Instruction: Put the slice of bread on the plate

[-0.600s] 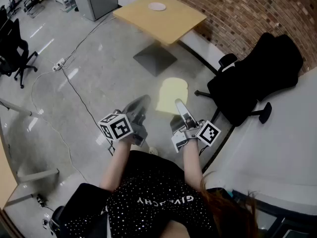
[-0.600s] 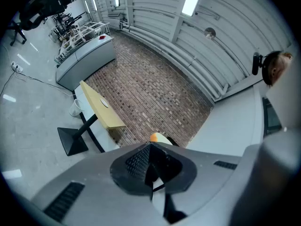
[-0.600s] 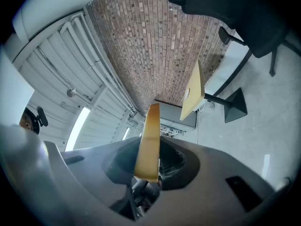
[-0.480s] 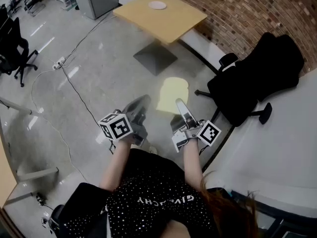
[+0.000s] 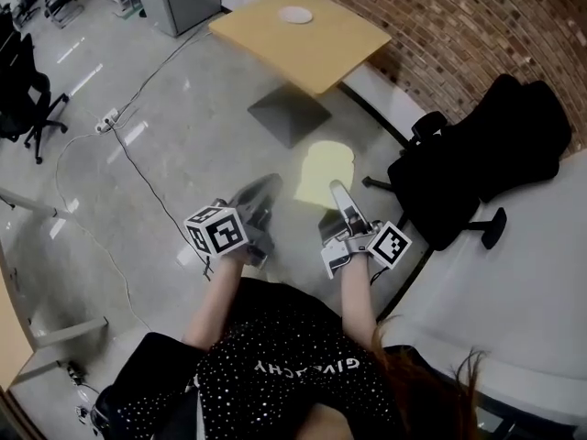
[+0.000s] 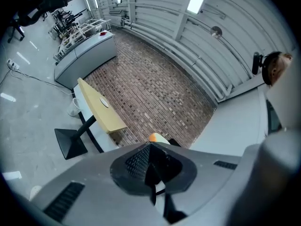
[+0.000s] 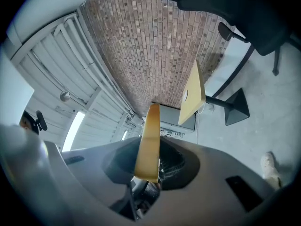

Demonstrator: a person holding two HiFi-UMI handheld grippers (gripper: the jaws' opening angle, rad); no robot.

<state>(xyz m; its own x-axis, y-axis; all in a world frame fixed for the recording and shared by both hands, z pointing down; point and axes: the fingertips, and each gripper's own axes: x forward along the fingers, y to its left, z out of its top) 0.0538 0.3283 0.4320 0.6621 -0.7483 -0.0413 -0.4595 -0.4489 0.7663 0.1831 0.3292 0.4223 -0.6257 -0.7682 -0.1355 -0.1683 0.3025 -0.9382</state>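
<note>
Slice of bread point(image 5: 326, 168) pinched in right gripper point(image 5: 337, 192). Left gripper point(image 5: 260, 192) pressed together, empty. Plate point(image 5: 295, 14) seen at 12 o'clock on tabletop point(image 5: 326, 51), well apart.

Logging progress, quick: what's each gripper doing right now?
Left gripper: shut, empty.
Right gripper: shut on the slice of bread.

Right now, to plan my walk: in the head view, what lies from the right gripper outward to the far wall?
right gripper → bread → table base → table → plate
</note>
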